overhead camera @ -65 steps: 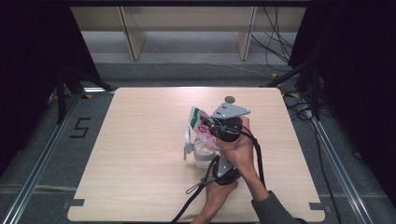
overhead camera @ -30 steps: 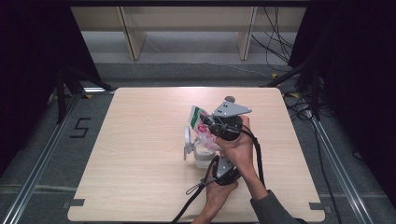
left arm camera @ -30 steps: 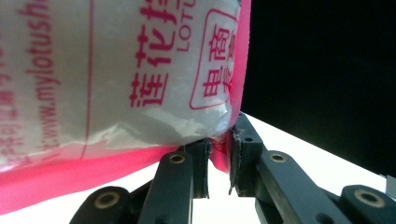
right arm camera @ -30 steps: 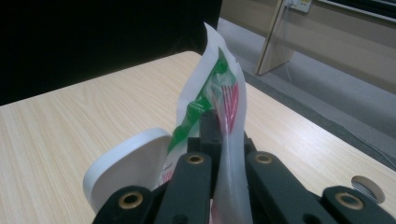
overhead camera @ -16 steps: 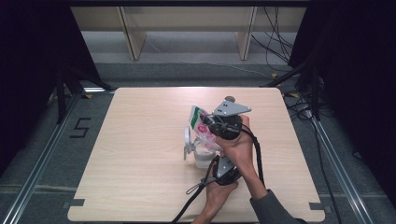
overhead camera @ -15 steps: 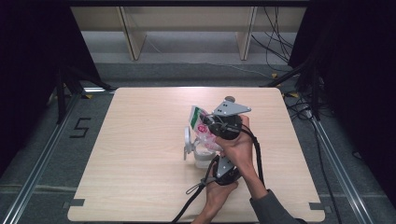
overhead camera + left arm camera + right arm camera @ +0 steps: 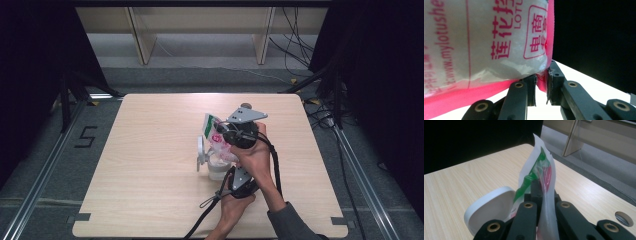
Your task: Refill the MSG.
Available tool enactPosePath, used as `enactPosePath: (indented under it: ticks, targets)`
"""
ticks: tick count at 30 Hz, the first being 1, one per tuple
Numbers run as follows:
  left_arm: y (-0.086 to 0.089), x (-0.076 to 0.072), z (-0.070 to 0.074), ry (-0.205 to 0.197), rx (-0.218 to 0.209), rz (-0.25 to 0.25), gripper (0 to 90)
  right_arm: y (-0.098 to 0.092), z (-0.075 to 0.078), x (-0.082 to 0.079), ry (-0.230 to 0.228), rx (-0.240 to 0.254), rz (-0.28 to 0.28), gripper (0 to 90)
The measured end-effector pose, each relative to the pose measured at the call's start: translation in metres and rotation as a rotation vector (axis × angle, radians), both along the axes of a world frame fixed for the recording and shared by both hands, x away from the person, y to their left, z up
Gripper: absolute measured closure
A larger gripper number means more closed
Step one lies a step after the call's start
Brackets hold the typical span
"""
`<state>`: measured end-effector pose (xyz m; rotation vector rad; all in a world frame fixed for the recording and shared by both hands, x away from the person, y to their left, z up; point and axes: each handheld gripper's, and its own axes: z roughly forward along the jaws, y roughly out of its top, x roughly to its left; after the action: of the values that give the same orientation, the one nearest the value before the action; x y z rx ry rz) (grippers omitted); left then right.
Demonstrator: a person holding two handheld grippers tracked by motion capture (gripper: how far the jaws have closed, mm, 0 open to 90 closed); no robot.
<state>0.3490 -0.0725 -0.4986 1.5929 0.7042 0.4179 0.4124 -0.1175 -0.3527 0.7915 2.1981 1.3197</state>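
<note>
High view: a light wooden table (image 7: 150, 150) carries a white plastic tub with a hinged round lid (image 7: 206, 159) near its middle. Above the tub, both grippers hold a clear plastic bag printed in pink and green (image 7: 216, 136).

Left gripper view: the left gripper (image 7: 541, 85) pinches the bag's pink bottom seam (image 7: 499, 87) between nearly closed jaws.

Right gripper view: the right gripper (image 7: 541, 192) clamps the bag's green-striped top edge (image 7: 536, 170), jaws tight together, with the white lid (image 7: 490, 210) just beside them.

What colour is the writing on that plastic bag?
Pink-red on the bag, clearest in the left gripper view.
</note>
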Motion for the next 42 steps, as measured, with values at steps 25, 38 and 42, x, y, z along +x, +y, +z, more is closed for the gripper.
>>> enactPosePath:
  ticks: [25, 38, 42]
  targets:
    - [0.0008, -0.0004, 0.0008, -0.004, 0.003, 0.002, 79.4, -0.0015, 0.0021, 0.0, -0.006, -0.007, 0.017, 90.0]
    - [0.0011, -0.0005, 0.0008, -0.002, -0.001, 0.001, 79.4, -0.001, 0.002, -0.0007, 0.001, -0.004, 0.015, 90.0]
    - [0.0009, -0.0005, 0.0008, -0.004, -0.002, 0.001, 79.3, -0.0003, 0.0016, -0.001, -0.004, 0.001, 0.01, 90.0]
